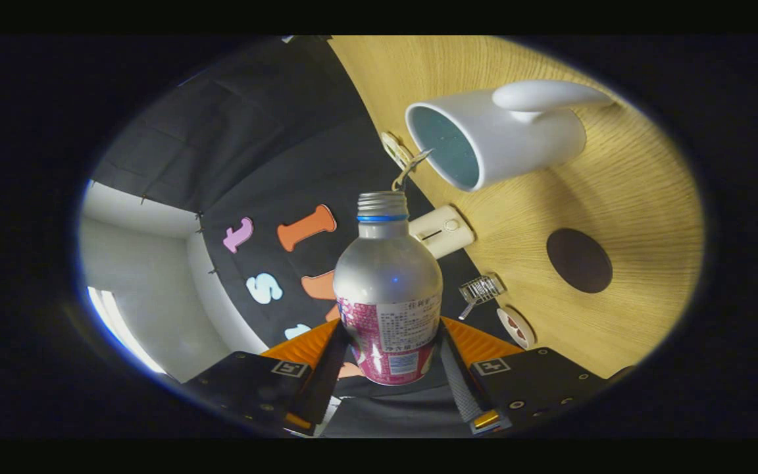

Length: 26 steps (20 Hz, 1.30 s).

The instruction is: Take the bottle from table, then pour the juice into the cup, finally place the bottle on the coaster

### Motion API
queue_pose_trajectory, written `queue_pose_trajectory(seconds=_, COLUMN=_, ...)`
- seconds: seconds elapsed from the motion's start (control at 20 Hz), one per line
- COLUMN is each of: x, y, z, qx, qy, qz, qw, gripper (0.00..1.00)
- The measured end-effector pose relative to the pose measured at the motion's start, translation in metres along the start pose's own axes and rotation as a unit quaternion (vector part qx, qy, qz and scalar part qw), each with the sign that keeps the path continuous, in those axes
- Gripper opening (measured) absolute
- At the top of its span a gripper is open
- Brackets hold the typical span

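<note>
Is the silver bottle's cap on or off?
Off: the silver bottle, clamped between the fingers, shows bare neck threads.

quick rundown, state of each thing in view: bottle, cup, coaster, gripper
bottle: uncapped, held between the fingers, lifted off the table and tipped so its mouth points toward the cup
cup: standing on the table, no juice visible inside
coaster: bare, on the table beside the cup
gripper: shut on the bottle's lower body, one finger on each side
</note>
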State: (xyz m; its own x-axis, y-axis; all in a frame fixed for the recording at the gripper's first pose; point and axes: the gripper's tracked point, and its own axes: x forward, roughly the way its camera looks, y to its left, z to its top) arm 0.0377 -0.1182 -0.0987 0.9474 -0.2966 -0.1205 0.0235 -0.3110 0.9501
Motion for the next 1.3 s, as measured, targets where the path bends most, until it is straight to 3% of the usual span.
queue_pose_trajectory(seconds=1.3, x=0.013, y=0.019, z=-0.009, qx=0.061, qy=-0.008, qz=0.041, qw=0.997, gripper=0.75)
